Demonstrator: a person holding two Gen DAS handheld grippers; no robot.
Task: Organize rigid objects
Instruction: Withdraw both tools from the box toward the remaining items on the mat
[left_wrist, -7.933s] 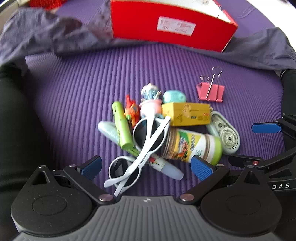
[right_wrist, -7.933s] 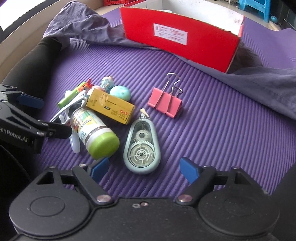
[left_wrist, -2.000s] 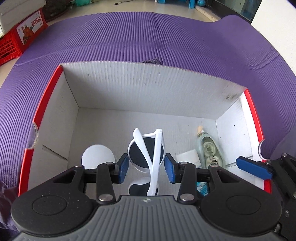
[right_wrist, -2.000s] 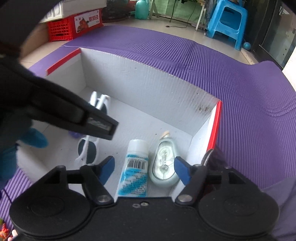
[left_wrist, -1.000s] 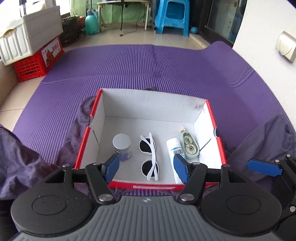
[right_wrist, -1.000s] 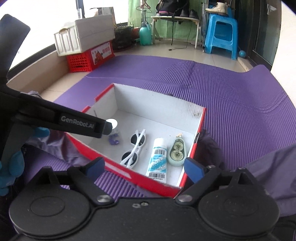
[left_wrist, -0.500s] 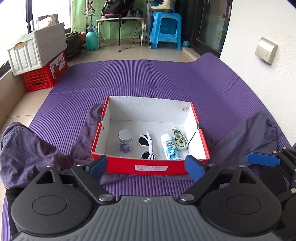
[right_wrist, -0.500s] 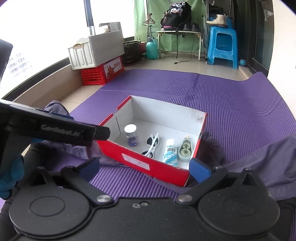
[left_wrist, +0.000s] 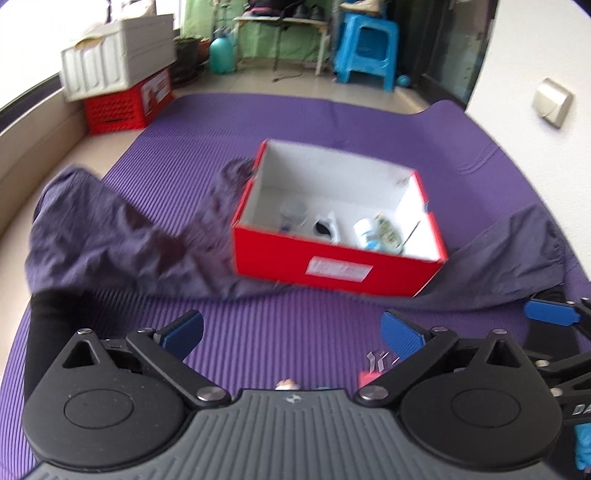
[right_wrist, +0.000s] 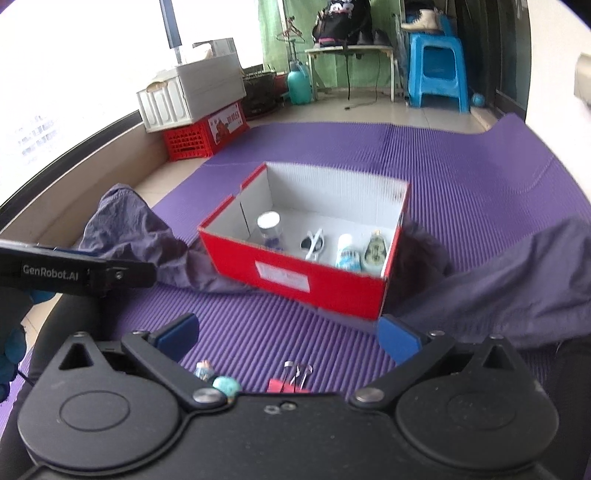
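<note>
A red cardboard box (left_wrist: 338, 264) with a white inside stands on the purple mat (left_wrist: 258, 332); it also shows in the right wrist view (right_wrist: 303, 280). Inside lie a small jar (right_wrist: 269, 226), white sunglasses (right_wrist: 313, 243), a white tube (right_wrist: 346, 249) and a correction-tape dispenser (right_wrist: 375, 251). My left gripper (left_wrist: 291, 334) is open and empty, well short of the box. My right gripper (right_wrist: 288, 336) is open and empty too. A pink binder clip (right_wrist: 290, 380), a teal ball (right_wrist: 226, 386) and a small figurine (right_wrist: 204, 369) lie just under the right gripper.
A dark purple-grey cloth (left_wrist: 110, 236) lies crumpled left of the box and another fold (right_wrist: 517, 280) to its right. A red crate (right_wrist: 203, 133) with a white bin on it and a blue stool (right_wrist: 437, 70) stand beyond the mat.
Both grippers have pulled back and down from the box, which now looks nearer the middle distance. The binder clip and small toys have come into view at the lower edge.
</note>
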